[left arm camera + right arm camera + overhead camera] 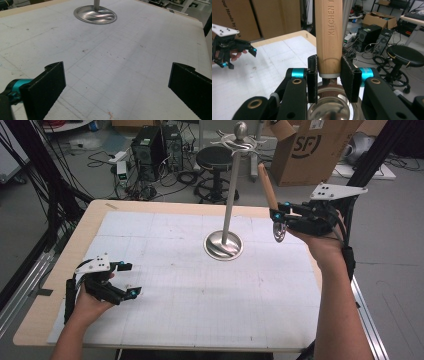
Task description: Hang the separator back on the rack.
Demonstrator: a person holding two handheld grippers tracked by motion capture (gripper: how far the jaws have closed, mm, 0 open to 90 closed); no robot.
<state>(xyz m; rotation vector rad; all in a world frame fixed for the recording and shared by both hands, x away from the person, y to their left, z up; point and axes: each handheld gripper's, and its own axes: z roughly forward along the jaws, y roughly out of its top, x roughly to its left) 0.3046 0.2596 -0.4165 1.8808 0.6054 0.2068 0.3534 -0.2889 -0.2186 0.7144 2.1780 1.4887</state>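
Right tool (278,216) clenched on my ladle (270,195) by its wooden handle, held up beside the stand (231,195). Left tool (127,279) released over the desk (165,285). Need to hook the handle end squarely onto a top arm.

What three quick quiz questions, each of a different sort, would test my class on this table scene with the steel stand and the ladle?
1. True or false: the right claw is shut on the ladle at the low end of its wooden handle.
2. Which way does the ladle's bowl point? A up, B down.
3. Fill in: the left claw is ____, with bare table between its jaws.

Key: 1 true. 2 B; the bowl hangs below the claw, beside the stand. 3 open.
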